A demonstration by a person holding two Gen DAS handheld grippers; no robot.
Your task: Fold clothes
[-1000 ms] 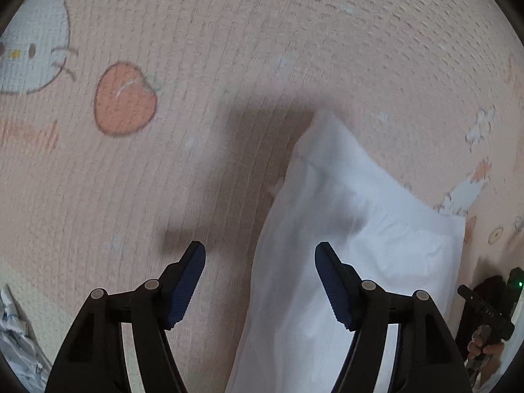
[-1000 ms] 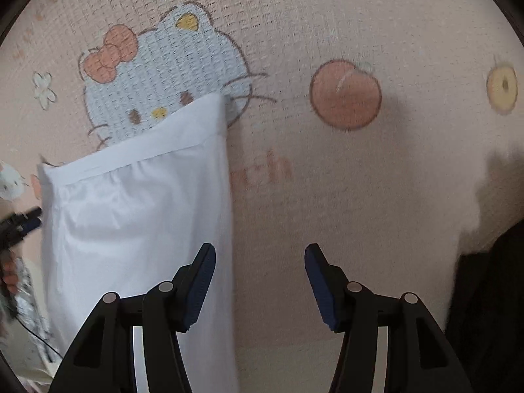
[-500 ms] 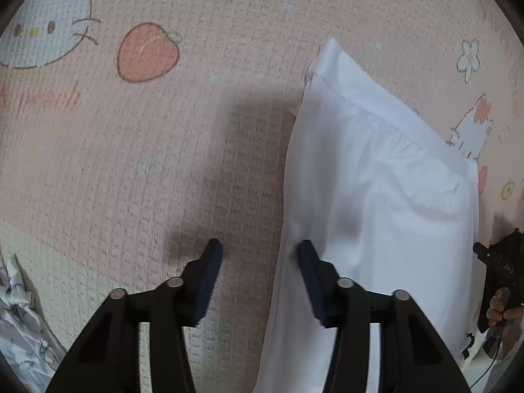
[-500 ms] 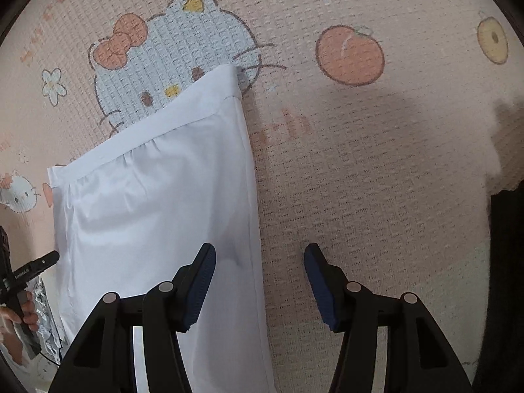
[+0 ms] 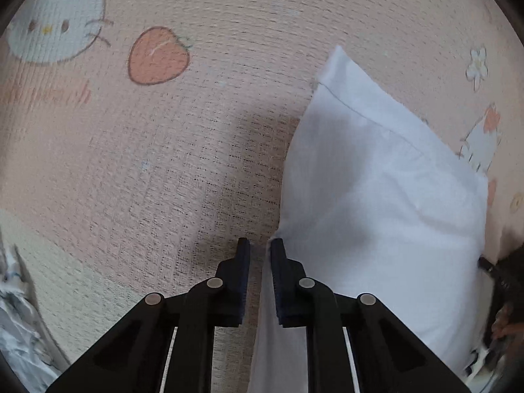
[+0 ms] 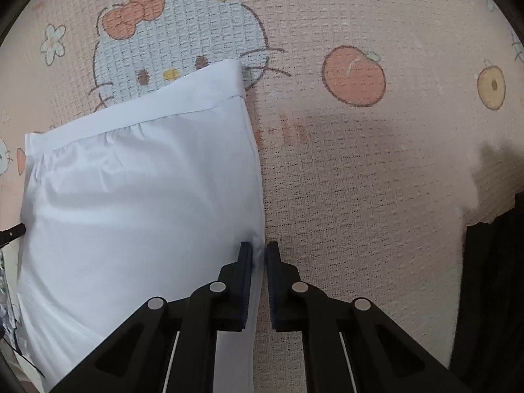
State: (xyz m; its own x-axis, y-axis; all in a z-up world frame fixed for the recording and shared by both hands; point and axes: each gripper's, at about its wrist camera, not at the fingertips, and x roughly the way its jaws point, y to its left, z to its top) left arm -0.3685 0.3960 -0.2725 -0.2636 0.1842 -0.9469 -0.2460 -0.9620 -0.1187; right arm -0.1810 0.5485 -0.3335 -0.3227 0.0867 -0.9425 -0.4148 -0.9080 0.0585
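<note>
A white folded garment (image 5: 376, 213) lies flat on a pink cartoon-print blanket (image 5: 163, 163). In the left wrist view my left gripper (image 5: 260, 245) points down at the garment's left edge. Its jaws are closing, nearly together. The fabric edge lies against the right pad, and a strip of blanket shows beside the left pad. In the right wrist view the same garment (image 6: 140, 196) fills the left half. My right gripper (image 6: 259, 249) is shut on its right edge, with fabric filling the narrow gap between the pads.
Crumpled patterned cloth (image 5: 16, 327) sits at the lower left past the blanket's border. A dark fabric mass (image 6: 491, 294) lies off the blanket's right edge. The other gripper with a hand (image 5: 501, 294) shows at the garment's far side. Bare blanket (image 6: 360, 180) lies to the right.
Both grippers went from wide open to nearly closed. The left one slid sideways until the garment's left edge came between its pads. The right one closed on the right edge.
</note>
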